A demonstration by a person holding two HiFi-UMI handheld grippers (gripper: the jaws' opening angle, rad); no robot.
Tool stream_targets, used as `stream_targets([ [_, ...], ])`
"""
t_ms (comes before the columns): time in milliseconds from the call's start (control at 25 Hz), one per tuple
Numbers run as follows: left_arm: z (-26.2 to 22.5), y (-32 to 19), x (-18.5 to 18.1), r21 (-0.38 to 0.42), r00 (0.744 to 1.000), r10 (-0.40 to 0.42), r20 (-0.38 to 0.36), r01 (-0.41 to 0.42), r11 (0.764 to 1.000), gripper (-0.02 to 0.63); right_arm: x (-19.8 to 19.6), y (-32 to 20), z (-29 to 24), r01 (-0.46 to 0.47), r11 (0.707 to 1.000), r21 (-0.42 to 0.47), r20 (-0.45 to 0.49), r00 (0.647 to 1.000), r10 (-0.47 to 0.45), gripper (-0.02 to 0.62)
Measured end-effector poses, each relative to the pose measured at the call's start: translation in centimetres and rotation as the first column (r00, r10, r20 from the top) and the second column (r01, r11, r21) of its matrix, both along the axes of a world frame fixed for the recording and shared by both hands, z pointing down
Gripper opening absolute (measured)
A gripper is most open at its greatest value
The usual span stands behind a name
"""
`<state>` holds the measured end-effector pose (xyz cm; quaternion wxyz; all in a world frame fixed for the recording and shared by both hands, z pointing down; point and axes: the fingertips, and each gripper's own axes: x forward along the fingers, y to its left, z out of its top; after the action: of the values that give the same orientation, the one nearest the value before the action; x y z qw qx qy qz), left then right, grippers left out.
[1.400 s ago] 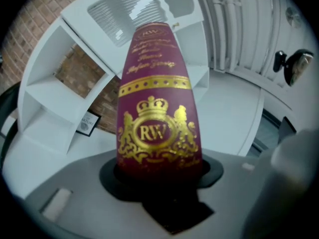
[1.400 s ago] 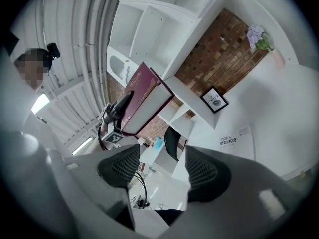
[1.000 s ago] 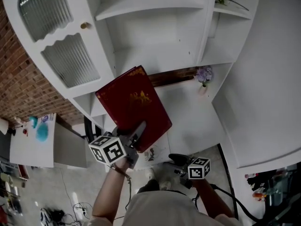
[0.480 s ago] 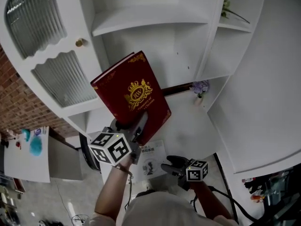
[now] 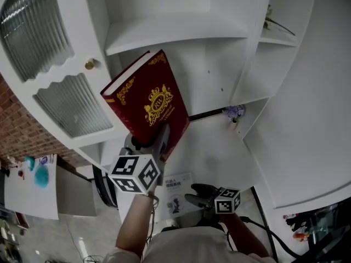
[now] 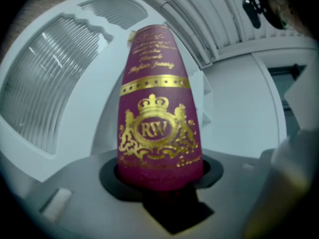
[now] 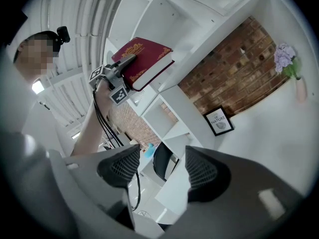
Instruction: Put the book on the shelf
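Left gripper (image 5: 154,142) is clamped on the book's (image 5: 145,104) lower end. The book is up in the air, its top corner near the front edge of the white shelf (image 5: 175,35). Its long axis runs up from the jaws, leaning slightly. The cover is deep red with a gold crest and gold corner scrolls. Right gripper (image 5: 199,193) hangs low, jaws apart, empty.

Brass knob (image 5: 89,64) at upper left between ribbed glass panels (image 5: 33,26); brick wall (image 5: 22,130) at left edge; purple flowers (image 5: 236,112) right of centre; printed leaflet (image 5: 176,190) at lower centre; framed print (image 7: 219,121) against brick, right gripper view.
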<state>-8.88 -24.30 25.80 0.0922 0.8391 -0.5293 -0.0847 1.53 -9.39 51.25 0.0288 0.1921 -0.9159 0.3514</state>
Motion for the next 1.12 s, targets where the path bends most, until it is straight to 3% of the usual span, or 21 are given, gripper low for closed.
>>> stream_targets([
  [200,-0.5,-2.1,0.2,0.031,0.988,-0.135,0.069,0.134,0.991,0.249,1.5,-1.8,0.1,0.074,0.997,0.003,0.01,0.997,-0.074,0.285],
  [400,-1.1,-5.0,0.0,0.044,0.928,-0.326,0.178,0.324,0.945,0.249,4.0,-4.8,-0.6,0.174,0.985,0.008,0.013,0.985,-0.174,0.284],
  [480,-1.0,-6.0,-0.5,0.041,0.893,-0.393,0.219,0.394,0.918,0.249,4.7,-5.7,-0.9,0.206,0.979,0.008,0.026,0.978,-0.206,0.284],
  [600,-0.8,-7.4,-1.8,0.064,0.815,-0.496,0.3,0.501,0.863,0.249,5.4,-6.6,-1.4,0.253,0.967,0.019,0.037,0.967,-0.253,0.279],
  [680,-0.3,-8.2,-2.7,0.056,0.779,-0.548,0.305,0.56,0.827,0.25,6.0,-7.1,-1.4,0.282,0.959,0.021,0.043,0.958,-0.282,0.279],
  [920,0.1,-9.4,-5.8,0.094,0.626,-0.703,0.338,0.72,0.687,0.252,8.3,-8.8,-1.2,0.356,0.934,0.025,0.054,0.932,-0.357,0.279],
  [1000,0.5,-10.1,-6.3,0.105,0.603,-0.724,0.337,0.74,0.665,0.254,9.1,-9.2,-1.1,0.366,0.93,0.021,0.057,0.928,-0.367,0.279],
  [1120,0.9,-10.8,-6.4,0.118,0.586,-0.737,0.338,0.75,0.65,0.256,10.0,-9.6,-1.2,0.38,0.924,0.026,0.063,0.922,-0.381,0.278],
])
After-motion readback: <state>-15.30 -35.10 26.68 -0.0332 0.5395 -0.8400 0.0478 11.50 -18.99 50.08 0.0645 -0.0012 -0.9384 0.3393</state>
